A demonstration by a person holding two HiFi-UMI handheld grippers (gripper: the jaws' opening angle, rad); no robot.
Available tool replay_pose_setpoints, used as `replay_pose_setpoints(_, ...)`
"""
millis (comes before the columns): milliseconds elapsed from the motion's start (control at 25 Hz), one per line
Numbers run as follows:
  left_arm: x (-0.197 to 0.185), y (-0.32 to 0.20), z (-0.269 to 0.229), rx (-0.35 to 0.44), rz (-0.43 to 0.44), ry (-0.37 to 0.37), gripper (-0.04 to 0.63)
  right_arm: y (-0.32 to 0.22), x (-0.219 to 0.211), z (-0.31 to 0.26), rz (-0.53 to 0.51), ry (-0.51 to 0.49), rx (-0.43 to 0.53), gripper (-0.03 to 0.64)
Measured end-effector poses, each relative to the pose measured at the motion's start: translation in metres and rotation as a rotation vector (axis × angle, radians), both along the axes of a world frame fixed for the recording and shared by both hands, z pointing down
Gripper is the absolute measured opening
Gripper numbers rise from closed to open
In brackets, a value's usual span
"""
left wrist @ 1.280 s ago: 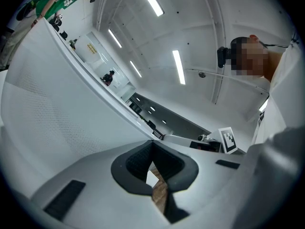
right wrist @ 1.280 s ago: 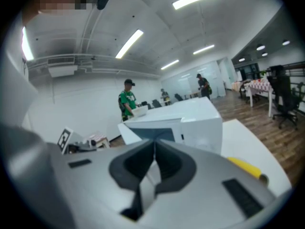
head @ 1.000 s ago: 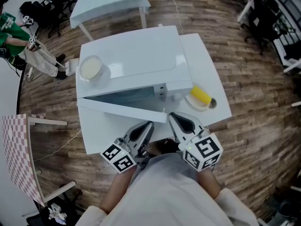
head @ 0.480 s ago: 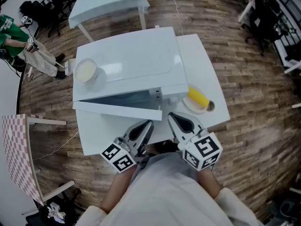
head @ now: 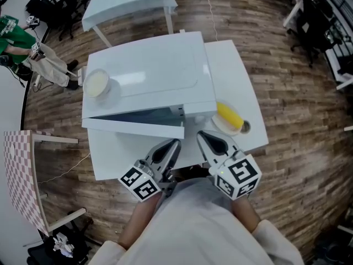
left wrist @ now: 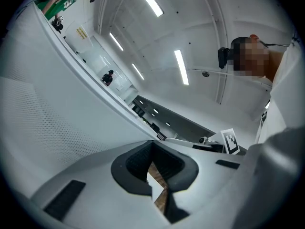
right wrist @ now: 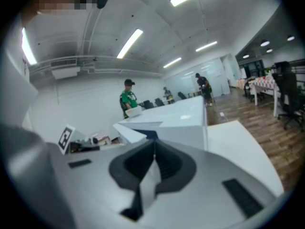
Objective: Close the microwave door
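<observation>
Microwave door (head: 135, 127): white flat panel, ajar. It is hinged at the left and its right end swings out toward you, with a dark wedge of cavity showing behind it.

Nearest you:
- Your left gripper (head: 174, 143) has its jaws drawn together. Its own view (left wrist: 152, 144) shows the dark pads meeting at the tips with nothing between them.
- Your right gripper (head: 202, 134) is the same in its view (right wrist: 154, 143): jaws together and empty.
- Both hover over the near edge of the white rectangular table (head: 138, 154), side by side and tips pointing away from you.
- The left tips sit close to the door's free right end. Contact can't be judged from above.

Middle:
- The white box-shaped microwave (head: 154, 70) sits on that table, turned slightly.
- Just to its right, a yellow oblong item (head: 230, 113) lies on a small white round plate (head: 220, 125).
- A cream round bowl (head: 95, 83) stands on the microwave's top at the far left corner.

Far:
- A pale blue table (head: 129, 4) stands on the brown wood-plank floor (head: 287, 93).
- At far left is a person in a green shirt (head: 11, 32).
- A red-checked tabletop (head: 19, 173) stands left of you, well apart from the white table.
</observation>
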State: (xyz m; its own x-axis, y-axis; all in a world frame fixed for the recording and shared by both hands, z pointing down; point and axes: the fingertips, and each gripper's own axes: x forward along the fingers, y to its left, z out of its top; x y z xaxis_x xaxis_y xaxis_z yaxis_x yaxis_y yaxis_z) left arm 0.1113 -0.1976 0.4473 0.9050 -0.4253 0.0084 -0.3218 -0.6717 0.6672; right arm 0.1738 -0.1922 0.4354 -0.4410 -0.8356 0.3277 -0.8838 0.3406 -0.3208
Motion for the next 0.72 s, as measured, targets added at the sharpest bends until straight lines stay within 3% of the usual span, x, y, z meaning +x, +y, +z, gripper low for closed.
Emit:
replay_pose_setpoints(400,0.007,-0.009,0.001,0.033,-0.094,-0.040,0.017,0.011,0.000,0.005,-0.054,-0.027,-0.010,0.024)
replay_pose_setpoints(720,0.013,-0.014,-0.002,0.061,-0.113,-0.073,0.017,0.020,-0.007,0.008,-0.086,-0.052,-0.015,0.023)
